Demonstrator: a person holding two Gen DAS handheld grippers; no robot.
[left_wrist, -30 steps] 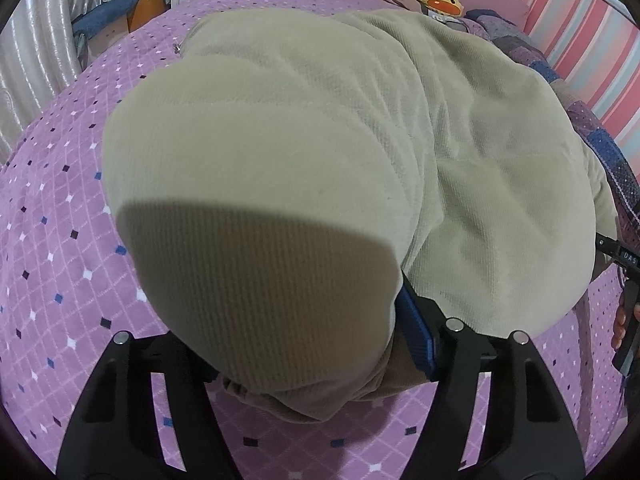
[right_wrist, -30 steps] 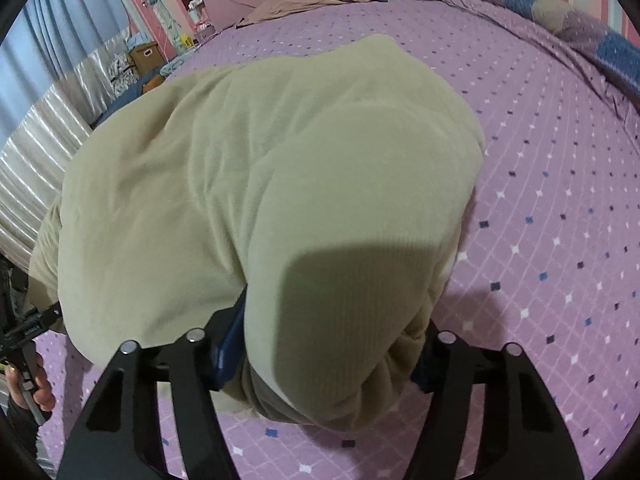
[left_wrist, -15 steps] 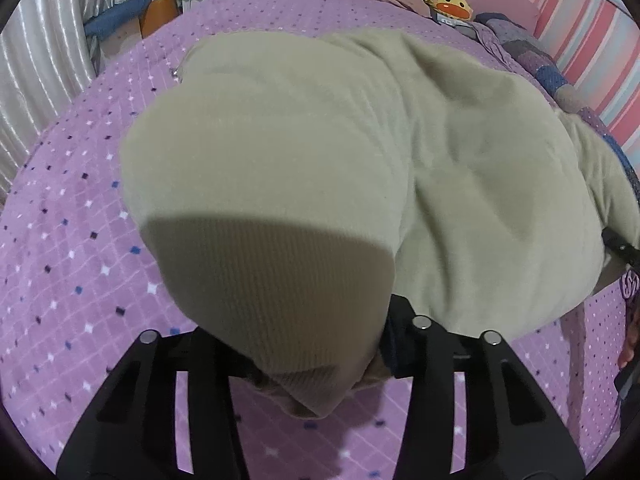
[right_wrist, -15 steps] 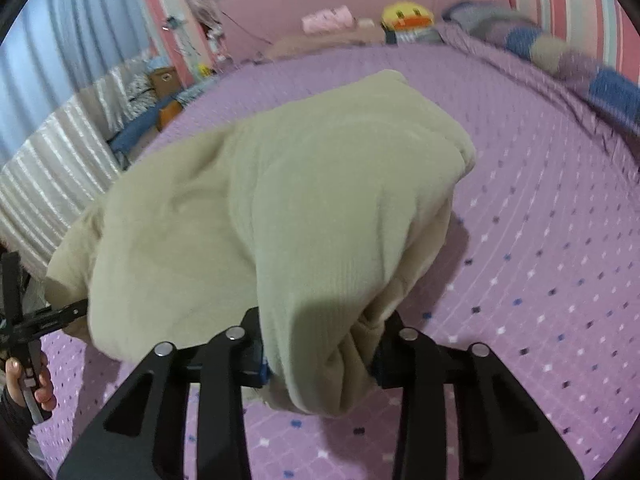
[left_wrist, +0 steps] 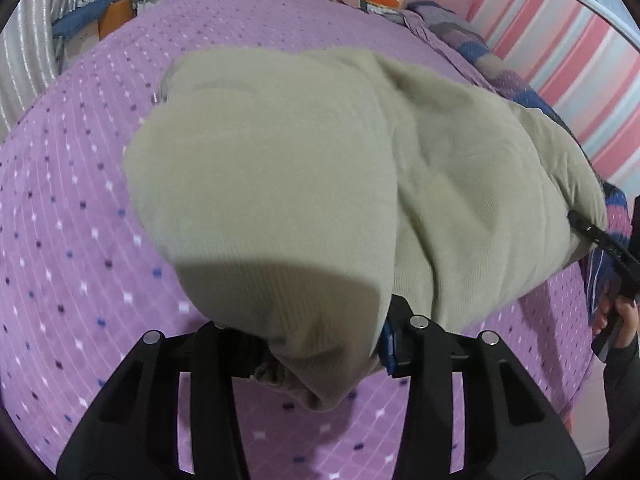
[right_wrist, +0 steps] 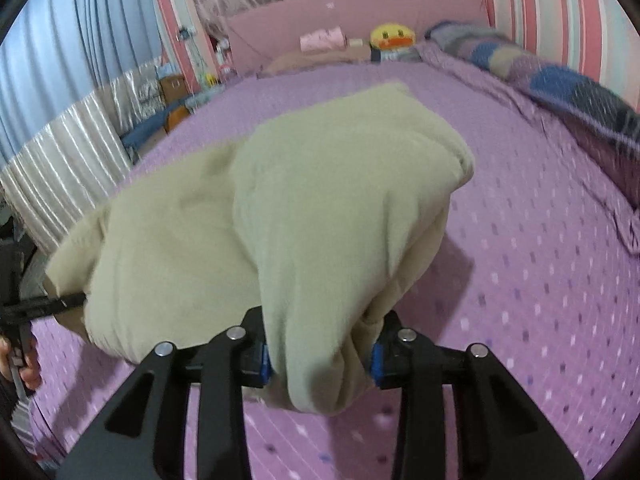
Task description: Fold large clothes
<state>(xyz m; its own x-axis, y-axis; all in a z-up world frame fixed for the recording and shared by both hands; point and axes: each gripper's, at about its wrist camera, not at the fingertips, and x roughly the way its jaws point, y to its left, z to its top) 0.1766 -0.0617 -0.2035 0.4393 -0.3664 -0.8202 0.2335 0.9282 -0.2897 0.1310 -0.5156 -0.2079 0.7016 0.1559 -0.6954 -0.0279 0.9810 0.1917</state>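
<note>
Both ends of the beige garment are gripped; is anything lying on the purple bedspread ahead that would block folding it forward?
Nothing visible. The purple dotted bedspread beyond the beige ribbed garment lies bare; the yellow duck plush and pink folded cloth sit far off by the headboard.

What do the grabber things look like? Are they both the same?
Yes, they match. The left gripper and the right gripper are both black, with two flat fingers that have long slots cut through them, round silver bolts on top, and blue pads on the inside. At the picture's edge, a hand comes out of a dark sleeve.
</note>
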